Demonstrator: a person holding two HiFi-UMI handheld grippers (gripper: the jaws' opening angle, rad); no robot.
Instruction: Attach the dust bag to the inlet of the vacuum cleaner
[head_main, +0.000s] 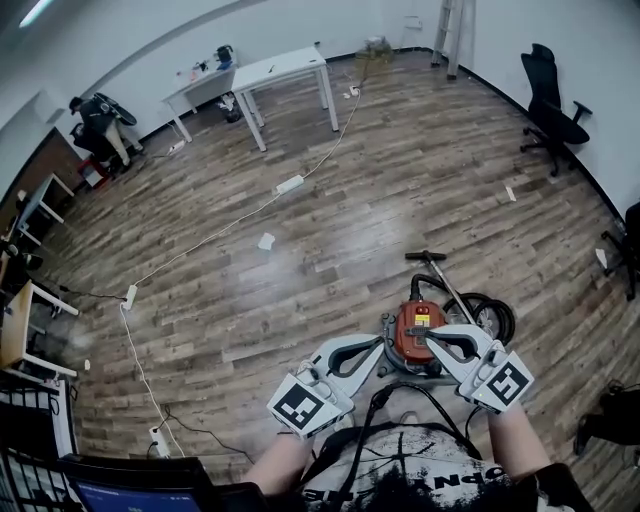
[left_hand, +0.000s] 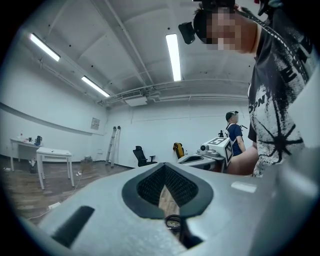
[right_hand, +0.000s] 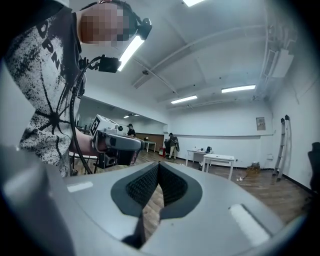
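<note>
Left claw (head_main: 378, 349) and right claw (head_main: 433, 343) both closed on nothing, pads together, tips angled toward each other. Vacuum (head_main: 414, 322) on the floor, seen right between the two tips. White tables (head_main: 290, 68) far ahead.

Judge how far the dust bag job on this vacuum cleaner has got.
Done: nothing visible; the vacuum cleaner stands on the floor and no dust bag shows in any view. In hand: nothing, the left gripper and right gripper are both shut and empty. Left: fetching the bag, fitting it to the inlet.
</note>
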